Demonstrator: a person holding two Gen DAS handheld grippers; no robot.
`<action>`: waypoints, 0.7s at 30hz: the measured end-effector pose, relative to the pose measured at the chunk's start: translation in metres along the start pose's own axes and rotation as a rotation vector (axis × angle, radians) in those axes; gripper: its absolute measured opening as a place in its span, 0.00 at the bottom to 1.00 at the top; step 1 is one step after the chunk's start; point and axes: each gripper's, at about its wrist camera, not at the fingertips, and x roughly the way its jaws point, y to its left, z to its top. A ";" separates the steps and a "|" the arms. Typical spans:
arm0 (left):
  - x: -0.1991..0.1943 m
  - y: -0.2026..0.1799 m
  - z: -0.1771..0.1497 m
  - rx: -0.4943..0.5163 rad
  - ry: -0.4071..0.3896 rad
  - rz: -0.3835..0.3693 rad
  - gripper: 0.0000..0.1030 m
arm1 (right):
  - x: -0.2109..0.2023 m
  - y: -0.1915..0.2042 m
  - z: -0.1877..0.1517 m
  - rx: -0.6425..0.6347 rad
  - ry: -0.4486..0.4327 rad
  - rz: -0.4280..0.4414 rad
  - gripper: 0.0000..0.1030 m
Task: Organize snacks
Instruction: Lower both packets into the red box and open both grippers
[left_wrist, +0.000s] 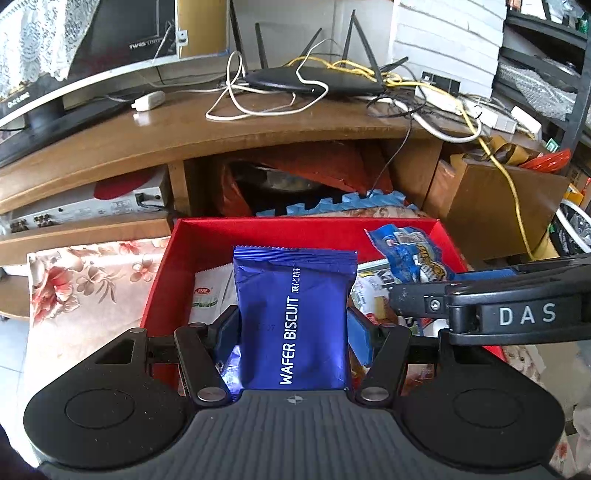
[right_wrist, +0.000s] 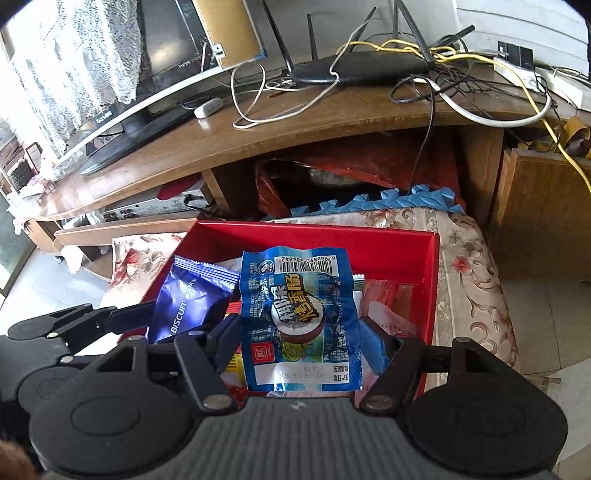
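My left gripper (left_wrist: 293, 328) is shut on a dark blue "WAFER BISCUIT" packet (left_wrist: 295, 317) and holds it upright over the red box (left_wrist: 295, 225). The packet also shows in the right wrist view (right_wrist: 184, 306). My right gripper (right_wrist: 301, 332) is shut on a light blue snack packet (right_wrist: 299, 321) with a barcode on top, also above the red box (right_wrist: 369, 240). In the left wrist view that packet (left_wrist: 410, 254) and the right gripper (left_wrist: 406, 295) appear at the right. Several other snack packets (left_wrist: 207, 295) lie inside the box.
The red box rests on a floral cloth (right_wrist: 469, 273) in front of a wooden TV stand (left_wrist: 184, 133). A router (left_wrist: 314, 79), tangled cables, a TV base (left_wrist: 55, 122) and a power strip (left_wrist: 461, 103) sit on the stand. Blue foam mat (right_wrist: 388, 203) lies behind the box.
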 end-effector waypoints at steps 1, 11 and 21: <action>0.003 0.000 0.000 0.002 0.007 0.002 0.65 | 0.003 -0.001 0.000 0.000 0.006 -0.004 0.73; 0.024 0.000 -0.002 0.009 0.053 0.023 0.65 | 0.026 -0.009 -0.001 0.014 0.055 -0.029 0.73; 0.031 0.001 -0.003 0.008 0.070 0.029 0.65 | 0.036 -0.009 -0.001 0.004 0.067 -0.045 0.74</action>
